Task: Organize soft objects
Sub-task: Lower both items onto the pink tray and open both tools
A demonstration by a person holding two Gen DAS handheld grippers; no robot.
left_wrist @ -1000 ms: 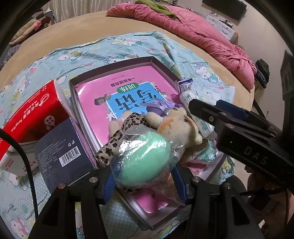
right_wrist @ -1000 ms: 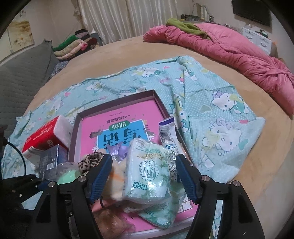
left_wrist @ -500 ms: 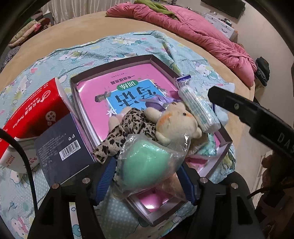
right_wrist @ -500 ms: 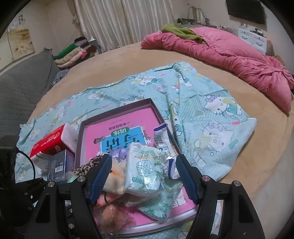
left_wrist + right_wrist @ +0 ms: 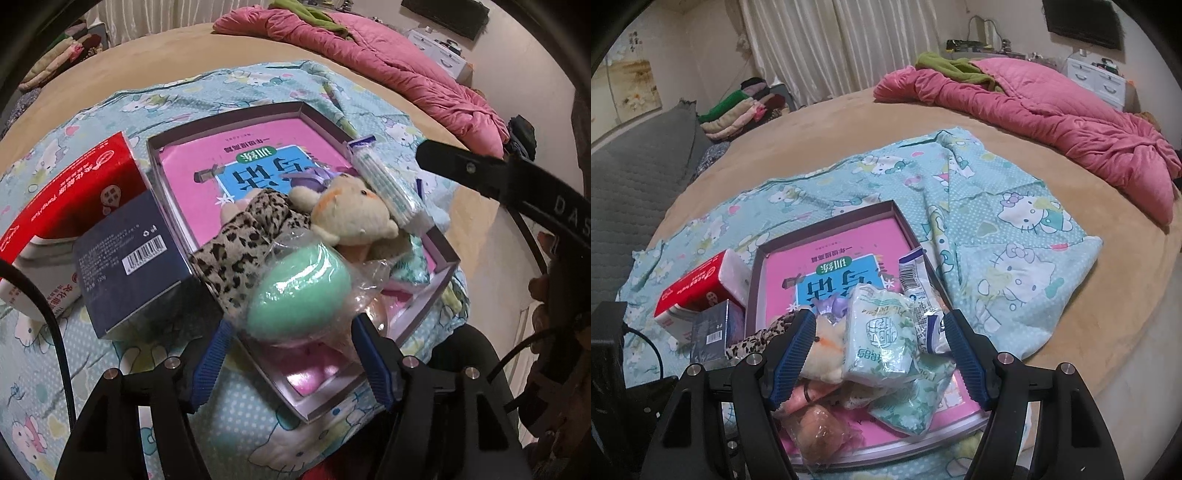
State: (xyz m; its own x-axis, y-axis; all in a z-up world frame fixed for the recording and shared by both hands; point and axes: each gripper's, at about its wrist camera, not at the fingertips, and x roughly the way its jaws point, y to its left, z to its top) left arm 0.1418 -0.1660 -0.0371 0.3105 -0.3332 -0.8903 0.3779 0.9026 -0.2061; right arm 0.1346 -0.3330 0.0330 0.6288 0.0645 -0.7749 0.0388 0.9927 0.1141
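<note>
A shallow grey box [image 5: 221, 120] holding a pink book lies on the bed. Piled in its near end are a cream plush toy [image 5: 351, 218], a leopard-print cloth [image 5: 243, 251], a tissue pack [image 5: 384, 188] and a green sponge in a clear bag [image 5: 299, 291]. My left gripper [image 5: 291, 323] is open; the bagged sponge rests in the box corner between its blue pads [image 5: 210, 365], which stand off it. My right gripper [image 5: 880, 314] is open above the tissue pack [image 5: 882, 339], touching nothing. A peach sponge in a bag [image 5: 820, 432] lies below it.
A red tissue pack [image 5: 74, 199] and a dark blue carton [image 5: 129, 254] sit against the box's left side. All rest on a cartoon-cat sheet [image 5: 1015, 229] over a tan round bed. A pink quilt [image 5: 1052, 110] lies at the far right, folded clothes [image 5: 738, 114] far left.
My left jaws spread off the bagged green sponge and drew back a little, leaving it in the box. My right gripper lifted slightly above the tissue pack.
</note>
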